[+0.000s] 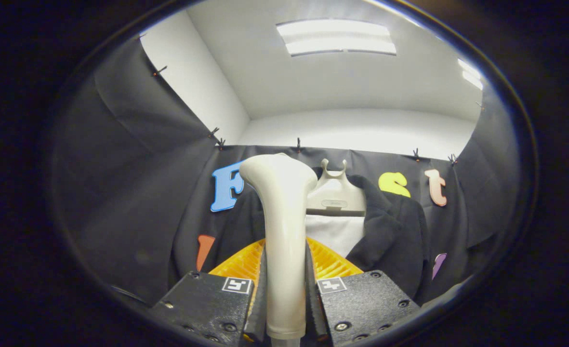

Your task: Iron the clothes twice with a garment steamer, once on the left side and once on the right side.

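gripping the smooth cream plastic garment steamer (284, 241) by its rigid, likely slippery handle, the gripper (285, 299) has jaws closed on it before the soft dark jacket (390, 231).

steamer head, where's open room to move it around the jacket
Crowded at centre: the steamer, clamped in the claw, stands before the hanger and white shirt. Freer: the dark jacket panel beside the shirt, and the plain cloth wall past the jacket's other shoulder.

No text, label or number can be read.
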A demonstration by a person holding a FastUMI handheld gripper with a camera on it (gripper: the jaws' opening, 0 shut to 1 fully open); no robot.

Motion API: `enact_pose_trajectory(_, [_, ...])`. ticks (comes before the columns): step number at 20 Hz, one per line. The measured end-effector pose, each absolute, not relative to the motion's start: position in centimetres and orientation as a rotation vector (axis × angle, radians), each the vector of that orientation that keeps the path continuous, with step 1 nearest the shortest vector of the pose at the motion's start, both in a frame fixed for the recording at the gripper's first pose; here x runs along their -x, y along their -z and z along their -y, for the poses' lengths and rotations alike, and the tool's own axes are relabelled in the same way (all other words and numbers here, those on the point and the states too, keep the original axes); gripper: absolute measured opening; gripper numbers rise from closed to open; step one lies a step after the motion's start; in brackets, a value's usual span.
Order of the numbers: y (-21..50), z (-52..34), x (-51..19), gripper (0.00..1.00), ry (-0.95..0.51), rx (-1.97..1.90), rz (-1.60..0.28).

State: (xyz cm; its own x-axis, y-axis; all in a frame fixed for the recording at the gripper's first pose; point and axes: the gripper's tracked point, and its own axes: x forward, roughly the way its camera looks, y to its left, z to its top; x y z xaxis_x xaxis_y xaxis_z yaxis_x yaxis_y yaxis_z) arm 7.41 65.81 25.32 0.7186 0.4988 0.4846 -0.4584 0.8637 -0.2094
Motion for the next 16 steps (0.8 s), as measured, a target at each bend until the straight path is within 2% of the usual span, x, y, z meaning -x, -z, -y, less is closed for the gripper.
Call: enact_pose_trajectory(16, [-16.5,-63.7,-7.3,0.36,-0.504,0.165,0.391])
